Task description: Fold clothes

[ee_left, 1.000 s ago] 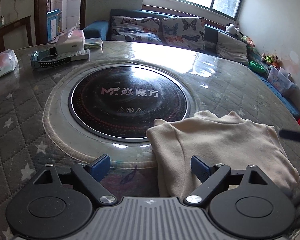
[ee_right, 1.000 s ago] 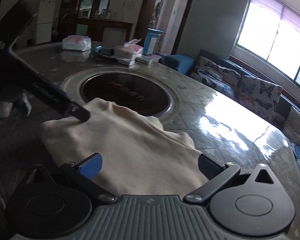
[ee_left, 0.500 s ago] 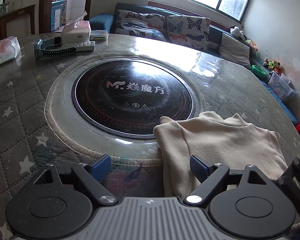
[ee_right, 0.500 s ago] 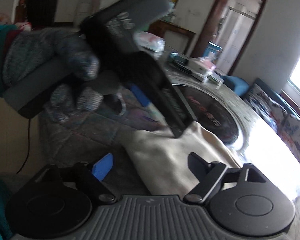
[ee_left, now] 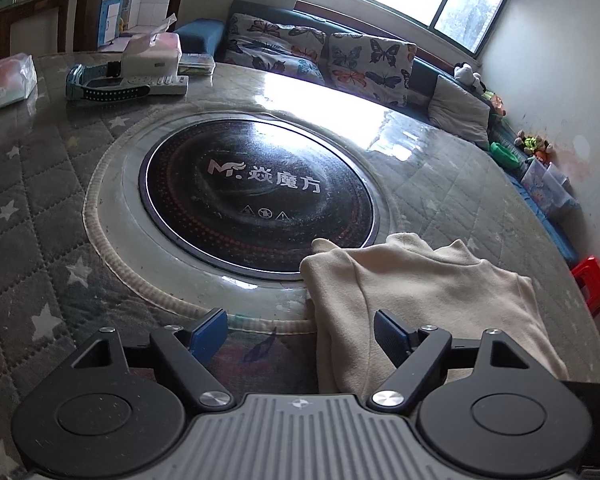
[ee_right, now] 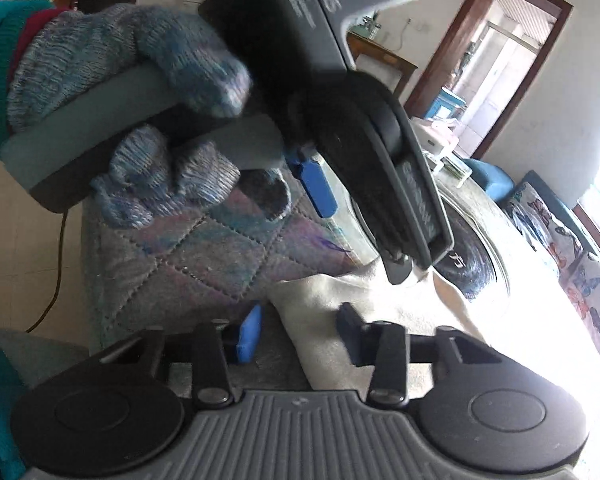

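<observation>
Left wrist | cream garment (ee_left: 420,292) under open right-side jaw

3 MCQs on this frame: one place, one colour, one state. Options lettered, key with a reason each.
1. Where does the cream garment lie?
A. on the sofa
B. on the table, its far corner over the black round cooktop
C. on the floor

2. What colour are the pads of the left gripper?
A. blue
B. red
C. green

3. How do the left gripper's jaws stand?
A. shut on the garment
B. shut, empty
C. open

Key: 1 B, its corner overlaps the cooktop rim; 2 A, both pads show blue; 3 C, a wide gap separates the pads.
</observation>
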Tool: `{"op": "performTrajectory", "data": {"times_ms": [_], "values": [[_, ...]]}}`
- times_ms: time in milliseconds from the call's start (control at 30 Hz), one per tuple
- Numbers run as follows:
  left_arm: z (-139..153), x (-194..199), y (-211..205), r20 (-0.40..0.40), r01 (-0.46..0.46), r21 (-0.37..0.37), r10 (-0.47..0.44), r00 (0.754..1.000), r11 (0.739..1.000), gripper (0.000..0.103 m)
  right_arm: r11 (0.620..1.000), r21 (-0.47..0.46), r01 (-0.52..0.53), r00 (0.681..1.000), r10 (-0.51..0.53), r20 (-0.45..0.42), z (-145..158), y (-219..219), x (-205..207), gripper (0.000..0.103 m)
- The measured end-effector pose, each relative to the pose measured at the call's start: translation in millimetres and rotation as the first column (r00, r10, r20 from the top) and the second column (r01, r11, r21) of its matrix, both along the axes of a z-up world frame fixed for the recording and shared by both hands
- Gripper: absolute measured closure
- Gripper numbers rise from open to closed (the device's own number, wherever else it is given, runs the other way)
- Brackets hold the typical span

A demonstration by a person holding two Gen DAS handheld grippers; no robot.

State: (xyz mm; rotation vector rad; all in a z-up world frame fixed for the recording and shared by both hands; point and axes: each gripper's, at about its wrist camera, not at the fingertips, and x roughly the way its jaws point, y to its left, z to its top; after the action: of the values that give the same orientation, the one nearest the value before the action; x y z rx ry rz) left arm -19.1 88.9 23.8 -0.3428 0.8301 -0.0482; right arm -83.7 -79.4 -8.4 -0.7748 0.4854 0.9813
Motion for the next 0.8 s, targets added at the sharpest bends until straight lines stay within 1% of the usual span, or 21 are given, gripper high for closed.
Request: {"op": "performTrajectory", "data": {"times_ms": [33,133,233,433,600,667,733,767,800], "values": [[0.7,-0.3,1.4,-0.001,-0.003,-0.012,0.003,1.0,1.0,0.021,1.0,0.003,0.013,1.0,-0.013,-0.003,0.0,0.4,1.7,0.076],[2.7,-1.5,5.4,-0.008,-0.02,-0.054,0.019,1.0,0.998,0.021,0.998,0.041,0.045,0.998,-0.043,-0.037,3.4,-3.7,10.0,0.085],[2.6,-2.1,9.4,-0.021,-0.039,-0.13,0.037,0.999,0.991,0.021,0.993,0.089,0.075,0.994,-0.067,-0.083,9.5,-10.3,18.1,0.092],[-1.2,-2.5,10.2,-0.056,-0.066,-0.262,0.053,0.997,0.963,0.021,0.972,0.193,0.136,0.979,-0.101,-0.18,25.1,-28.0,33.8,0.094],[-9.5,1.5,9.8,-0.098,-0.1,-0.354,0.069,0.993,0.93,0.021,0.947,0.266,0.179,0.968,-0.121,-0.218,37.2,-45.5,40.7,0.094],[-13.1,3.1,10.8,-0.114,-0.11,-0.403,0.07,0.991,0.909,0.025,0.939,0.286,0.19,0.965,-0.124,-0.233,40.3,-55.2,44.7,0.094],[-17.3,4.6,11.5,-0.129,-0.119,-0.452,0.067,0.989,0.884,0.03,0.936,0.296,0.188,0.965,-0.121,-0.231,43.5,-61.9,37.6,0.094],[-19.4,5.4,11.7,-0.134,-0.121,-0.468,0.065,0.989,0.875,0.034,0.935,0.301,0.187,0.966,-0.119,-0.229,44.8,-65.7,34.0,0.094],[-20.8,5.8,11.5,-0.135,-0.122,-0.478,0.064,0.989,0.87,0.036,0.934,0.305,0.185,0.966,-0.117,-0.229,45.5,-67.2,33.7,0.095]]}}
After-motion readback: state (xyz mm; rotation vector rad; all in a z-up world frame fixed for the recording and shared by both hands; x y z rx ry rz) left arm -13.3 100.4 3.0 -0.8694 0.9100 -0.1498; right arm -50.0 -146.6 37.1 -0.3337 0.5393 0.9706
